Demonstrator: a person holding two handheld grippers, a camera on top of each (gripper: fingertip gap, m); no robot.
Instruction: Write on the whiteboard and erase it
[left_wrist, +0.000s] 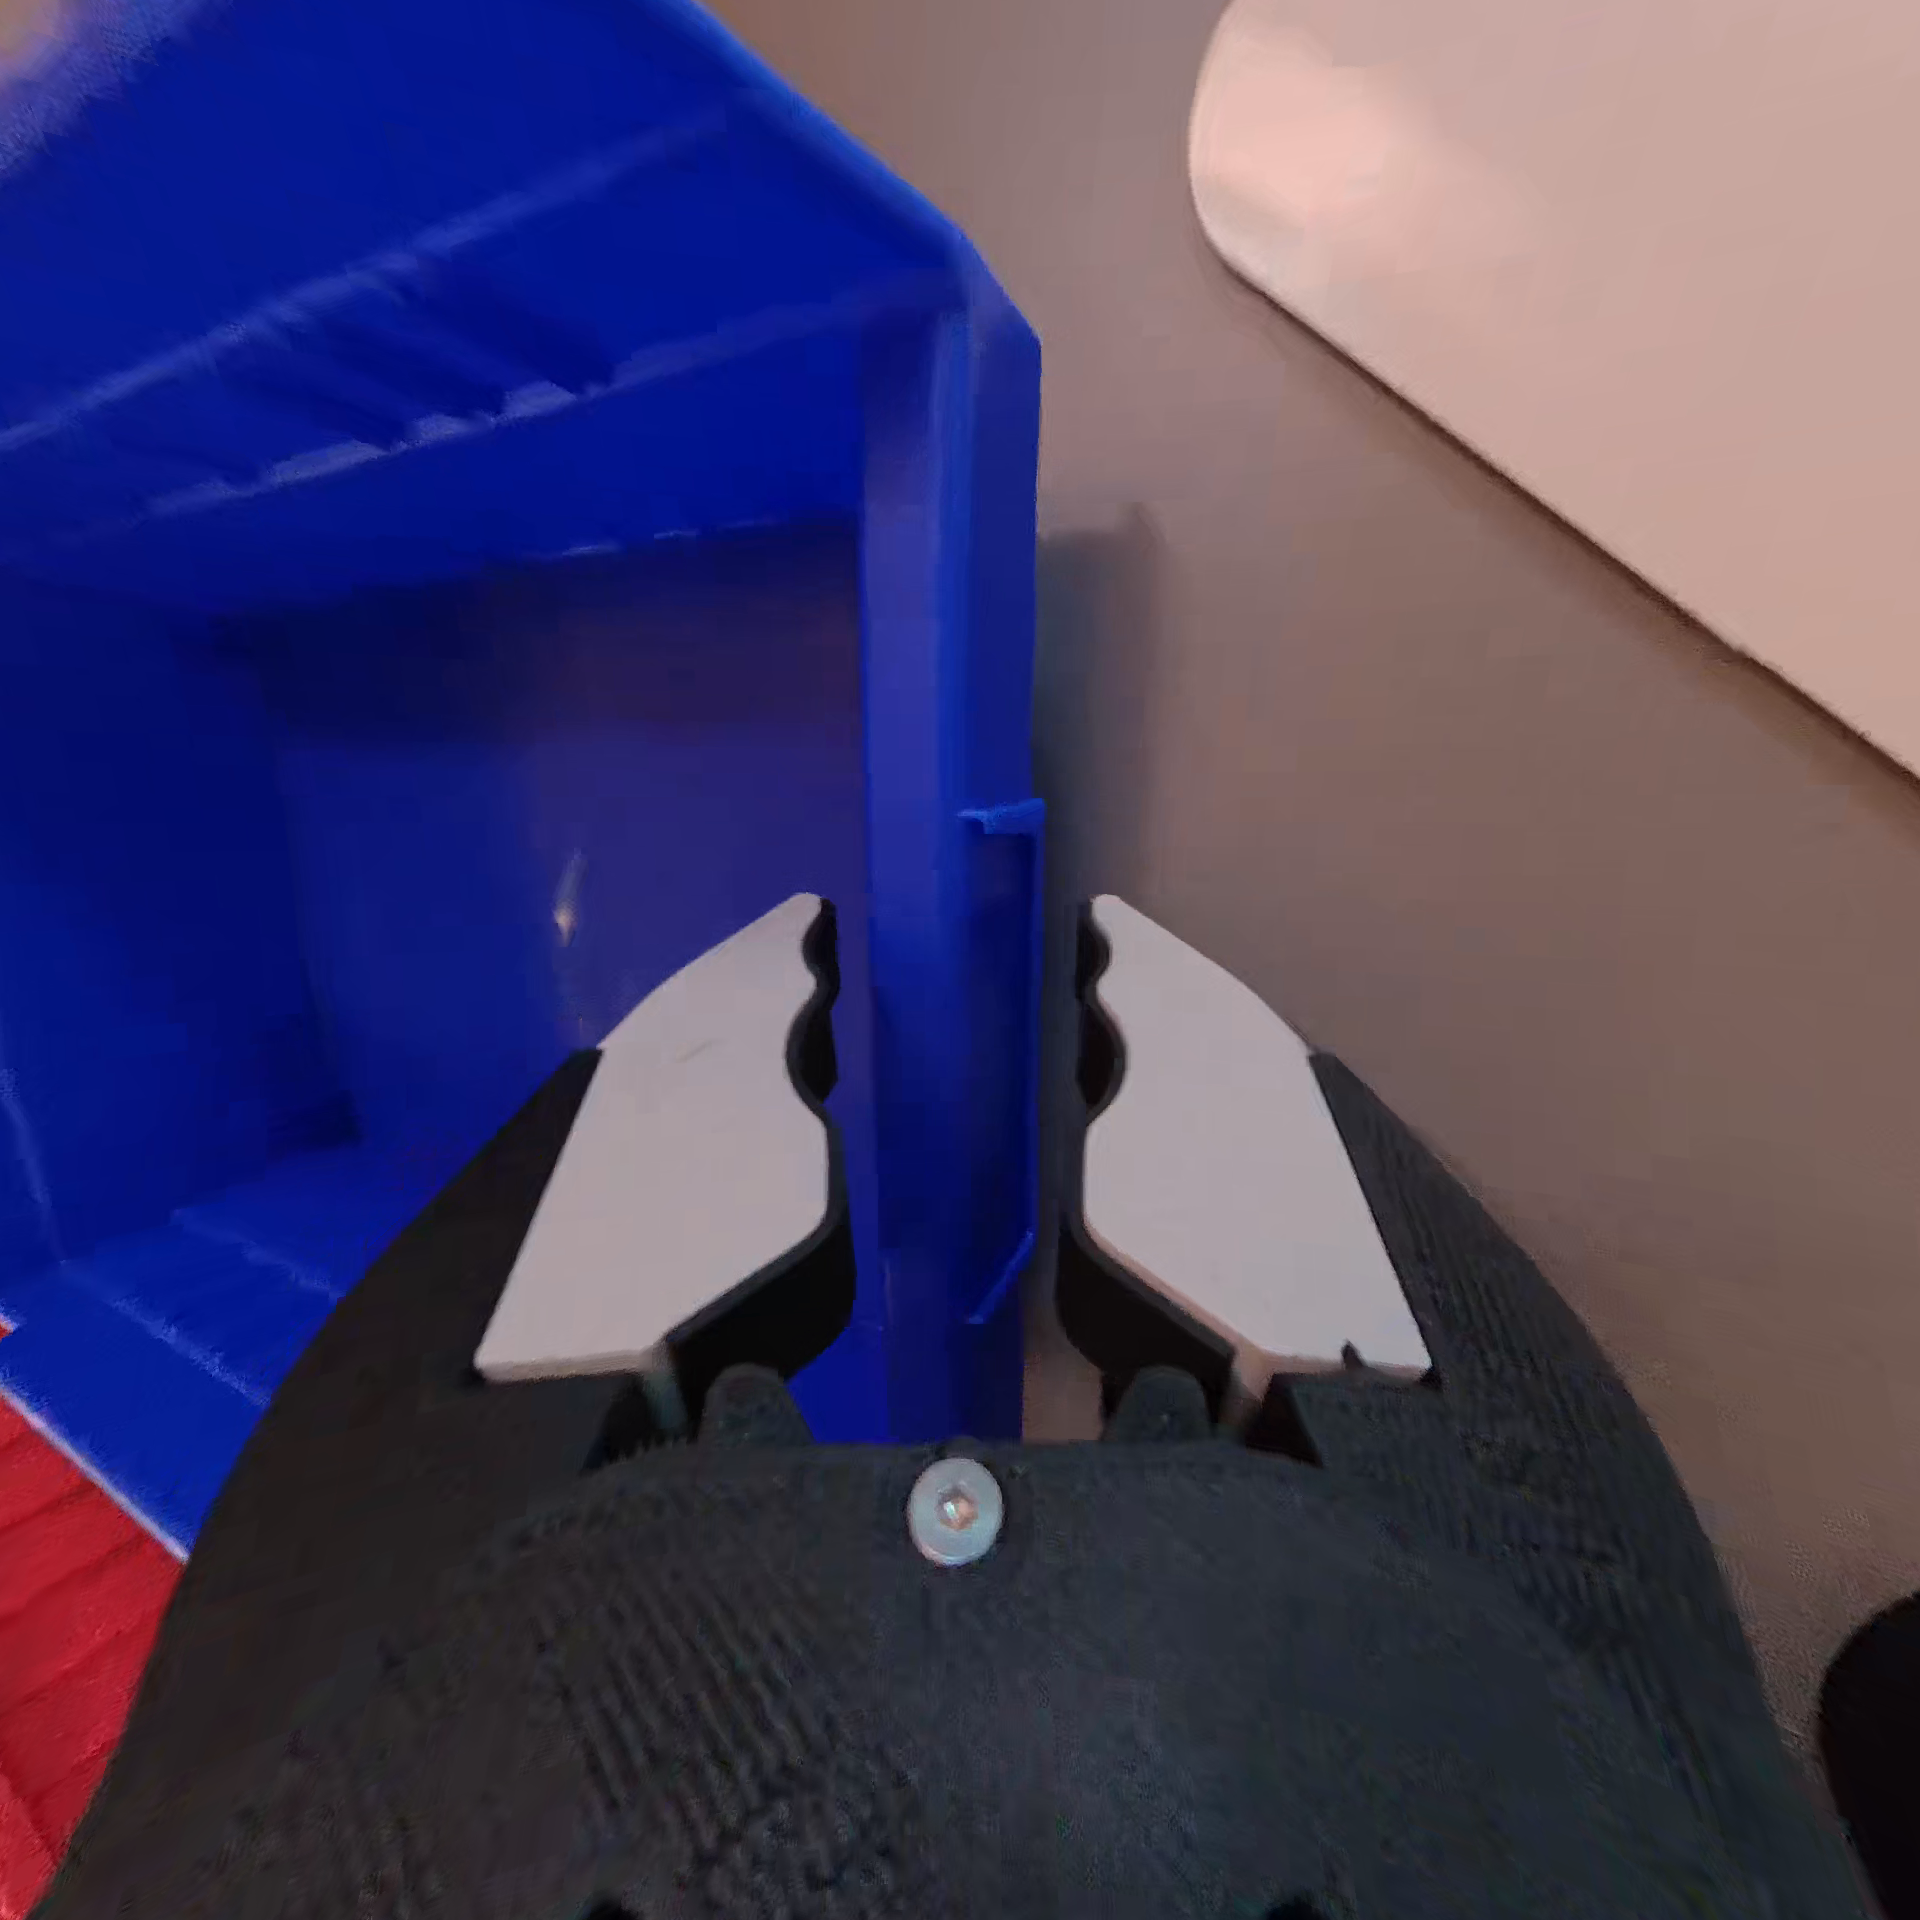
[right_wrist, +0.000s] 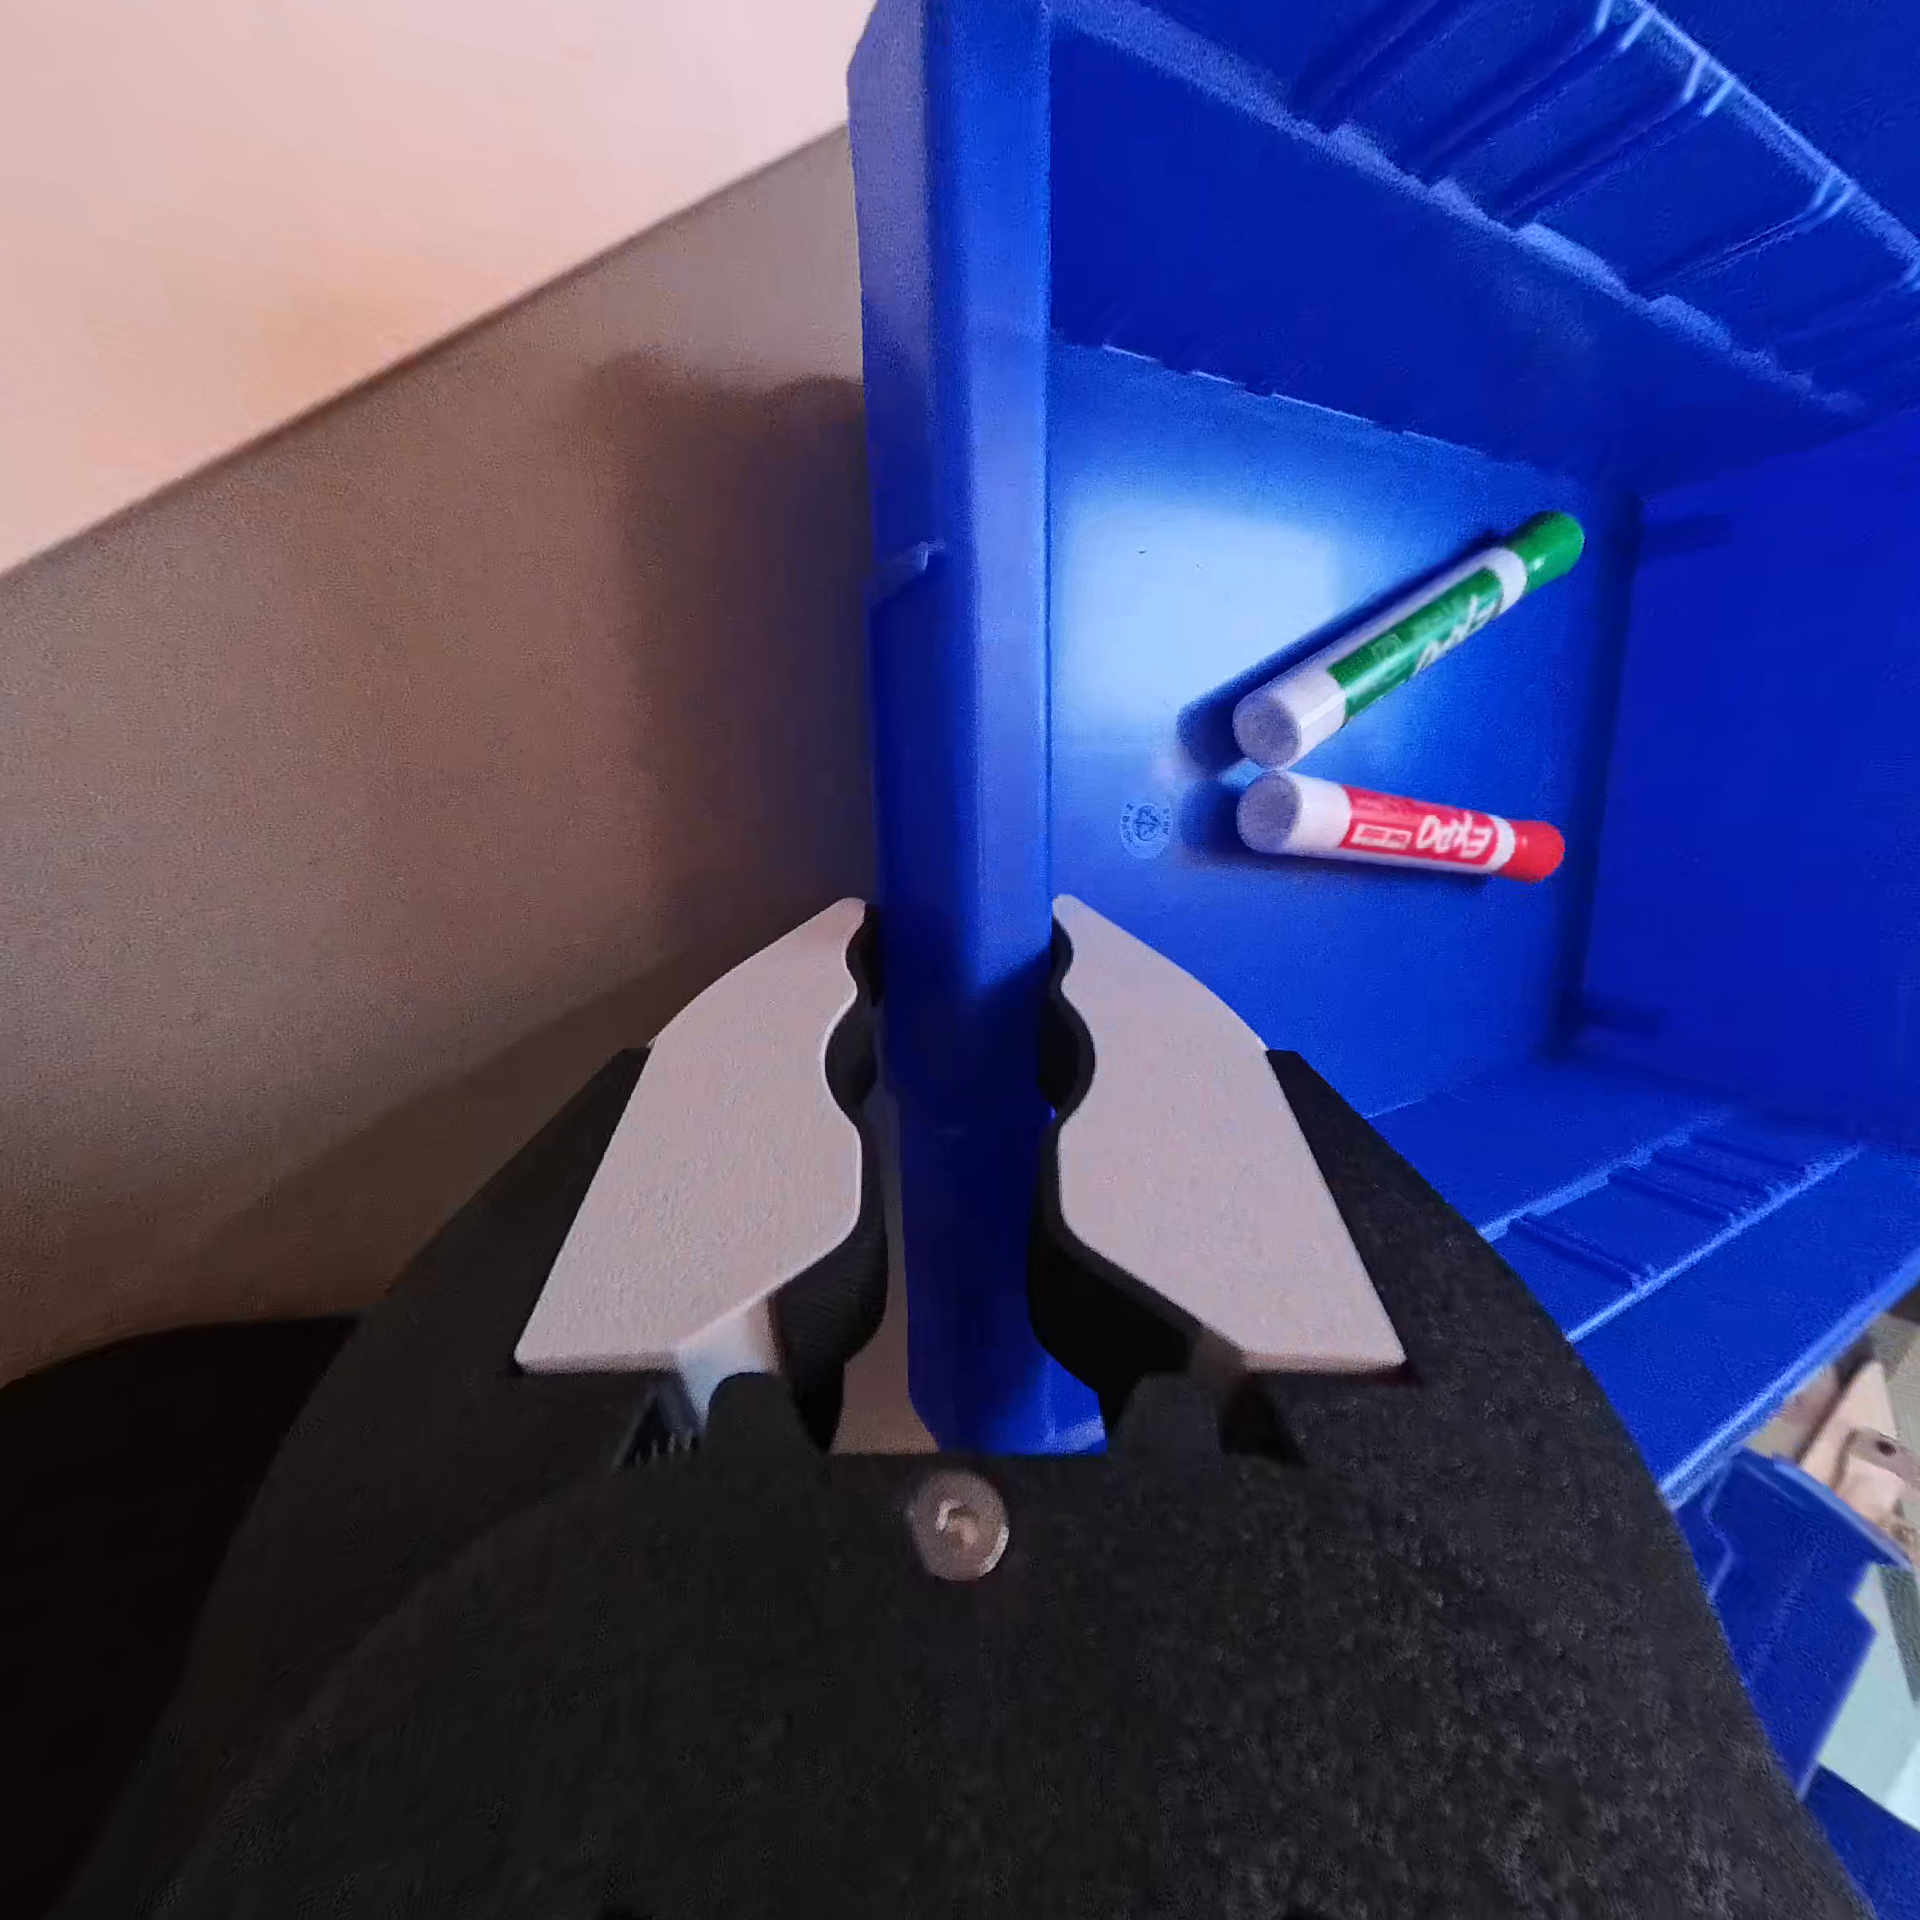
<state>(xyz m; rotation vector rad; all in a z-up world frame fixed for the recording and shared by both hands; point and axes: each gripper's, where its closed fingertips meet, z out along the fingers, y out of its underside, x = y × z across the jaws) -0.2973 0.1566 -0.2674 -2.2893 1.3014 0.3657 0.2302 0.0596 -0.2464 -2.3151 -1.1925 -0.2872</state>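
Two markers in a blue bin gripped at both side walls

The green-capped marker (right_wrist: 1413, 636) and red-capped marker (right_wrist: 1403, 831), both white-barrelled with printed labels, lie on the floor of the blue bin (right_wrist: 1299, 312), butt ends nearly touching. The left hand-held gripper (left_wrist: 951, 914) is clamped on the bin's right wall, the right hand-held gripper (right_wrist: 961, 914) on its left wall, above a brown surface (left_wrist: 1455, 935).

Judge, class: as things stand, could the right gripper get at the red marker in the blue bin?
Probably not yet. The right gripper is shut on the blue bin wall, so it is occupied. The red marker lies uncovered inside beside the green marker; releasing the wall would free the way.
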